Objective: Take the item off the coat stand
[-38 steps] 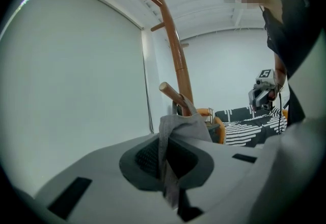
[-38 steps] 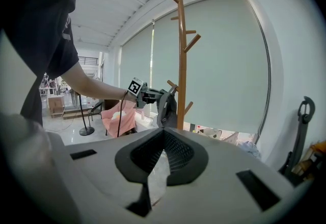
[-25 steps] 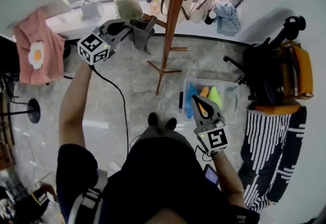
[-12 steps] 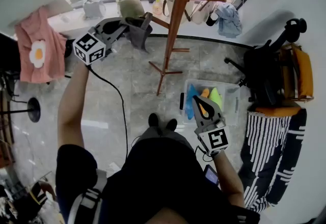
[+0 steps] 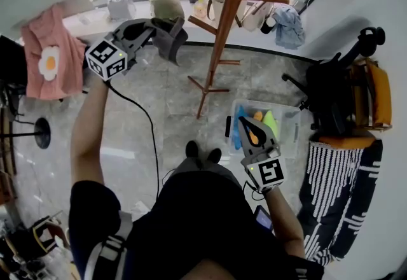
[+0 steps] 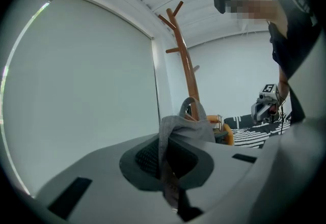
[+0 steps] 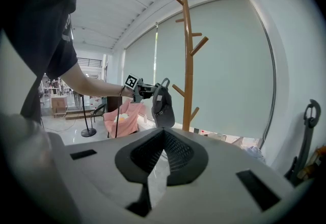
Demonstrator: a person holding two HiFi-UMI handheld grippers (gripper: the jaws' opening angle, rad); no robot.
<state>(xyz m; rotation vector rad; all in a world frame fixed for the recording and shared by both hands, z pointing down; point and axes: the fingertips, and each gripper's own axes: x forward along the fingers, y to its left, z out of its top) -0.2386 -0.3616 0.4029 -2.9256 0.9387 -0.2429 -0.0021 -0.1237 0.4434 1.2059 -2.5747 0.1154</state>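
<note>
A wooden coat stand point(image 5: 224, 30) rises in the middle of the head view. My left gripper point(image 5: 158, 25) is shut on a grey cap point(image 5: 172, 42), which hangs from its jaws clear of the stand's pegs, to the left of the pole. In the left gripper view the cap's fabric point(image 6: 184, 125) is pinched between the jaws point(image 6: 170, 167), with the stand point(image 6: 187, 73) behind it. My right gripper point(image 5: 248, 127) is held low over the bin, shut and empty point(image 7: 164, 149). From that gripper's view the cap point(image 7: 163, 107) dangles beside the stand point(image 7: 188, 65).
A clear bin point(image 5: 285, 121) with coloured items sits on the floor under my right gripper. A pink garment with a flower point(image 5: 51, 59) hangs at the left. A black chair point(image 5: 331, 97) and a striped rug point(image 5: 337, 189) are at the right. Bags line the window ledge point(image 5: 280, 21).
My left gripper has carried the grey cap to the left, away from the stand's peg; the gap to the pole has widened. The right gripper has barely moved.
</note>
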